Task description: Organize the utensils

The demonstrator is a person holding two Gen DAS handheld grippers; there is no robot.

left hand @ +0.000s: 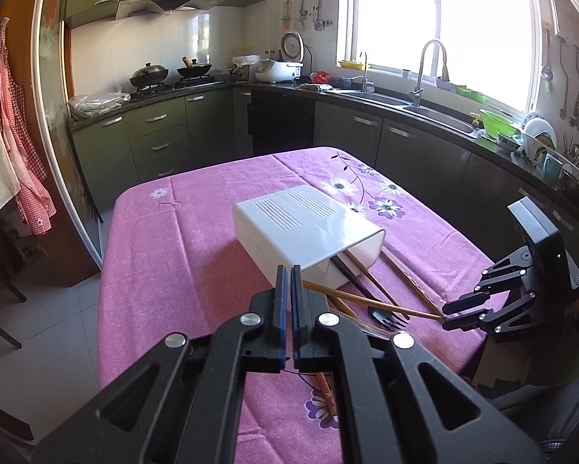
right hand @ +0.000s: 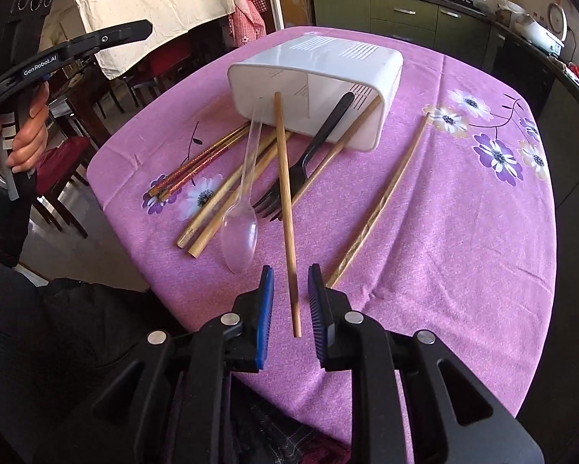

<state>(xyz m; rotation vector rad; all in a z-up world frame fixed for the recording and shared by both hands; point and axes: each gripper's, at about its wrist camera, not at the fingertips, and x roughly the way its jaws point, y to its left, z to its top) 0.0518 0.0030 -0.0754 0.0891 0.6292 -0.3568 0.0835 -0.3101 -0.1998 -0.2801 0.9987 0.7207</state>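
On the pink floral counter (right hand: 444,232), a white utensil holder (right hand: 320,77) tipped on its side, mouth toward the near edge, contents spilled out in a fan. Between the right tongs (right hand: 290,297), a bamboo chopstick (right hand: 285,193), far tip inside the holder, near end floating between blue pads (right hand: 264,321) parted narrowly and not pressing on it. Left tongs (left hand: 288,290) pressed together on nothing, raised over the near edge. Beside the chopstick, a clear plastic spoon (right hand: 241,232), a black fork (right hand: 309,154), more bamboo sticks (right hand: 227,208), patterned reddish chopsticks (right hand: 196,166), and one lone chopstick (right hand: 390,193) off to the right. Probably light, stiff, round and smooth, so apt to roll or pivot if pinched at the very end; better taken nearer mid-shaft. Spoon likely flimsy and slippery, best gripped at the handle.
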